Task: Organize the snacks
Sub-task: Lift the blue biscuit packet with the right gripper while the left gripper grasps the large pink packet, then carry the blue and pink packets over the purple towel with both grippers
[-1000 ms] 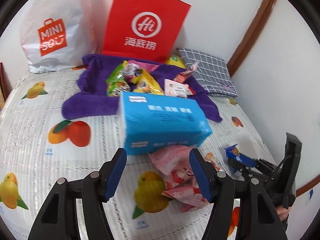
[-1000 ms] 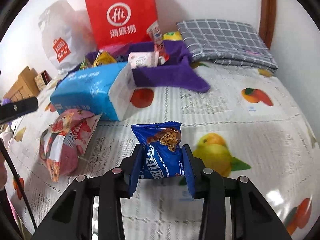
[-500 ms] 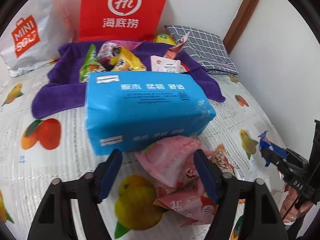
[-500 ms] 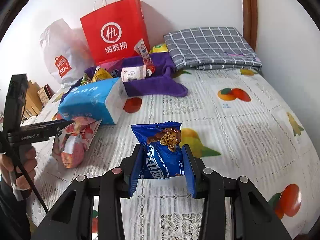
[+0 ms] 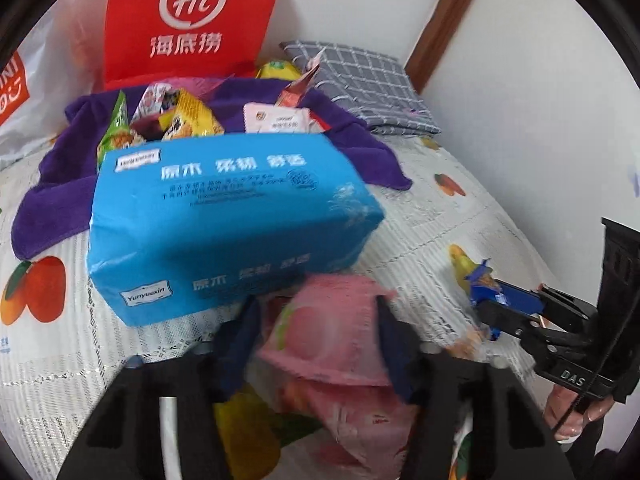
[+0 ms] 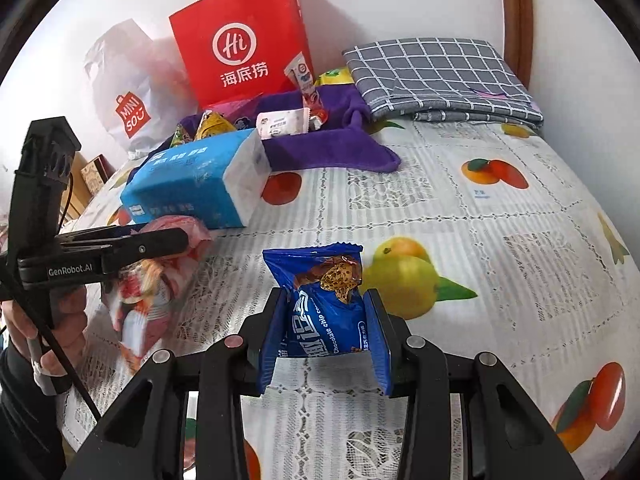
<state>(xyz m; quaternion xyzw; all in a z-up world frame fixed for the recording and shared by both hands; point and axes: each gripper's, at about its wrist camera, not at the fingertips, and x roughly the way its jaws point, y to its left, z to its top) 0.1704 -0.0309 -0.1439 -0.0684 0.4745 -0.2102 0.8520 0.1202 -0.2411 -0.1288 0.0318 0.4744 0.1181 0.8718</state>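
Note:
My right gripper (image 6: 326, 300) is shut on a blue chocolate chip cookie packet (image 6: 324, 300) and holds it above the fruit-print bedspread; it also shows at the right of the left wrist view (image 5: 486, 294). My left gripper (image 5: 316, 312) has its jaws around a pink snack bag (image 5: 336, 344), which lifts off the bed in the right wrist view (image 6: 152, 284). A purple cloth (image 6: 328, 148) holds several snack packets (image 5: 188, 120) at the back.
A blue tissue pack (image 5: 224, 220) lies just beyond the pink bag. A red paper bag (image 6: 240, 40) and a white Miniso bag (image 6: 124, 92) stand against the wall. A grey checked pillow (image 6: 436, 76) lies at the back right.
My left gripper moved forward and down onto the pink snack bag and its jaws closed in on it. My right gripper kept holding the cookie packet and rose a little.

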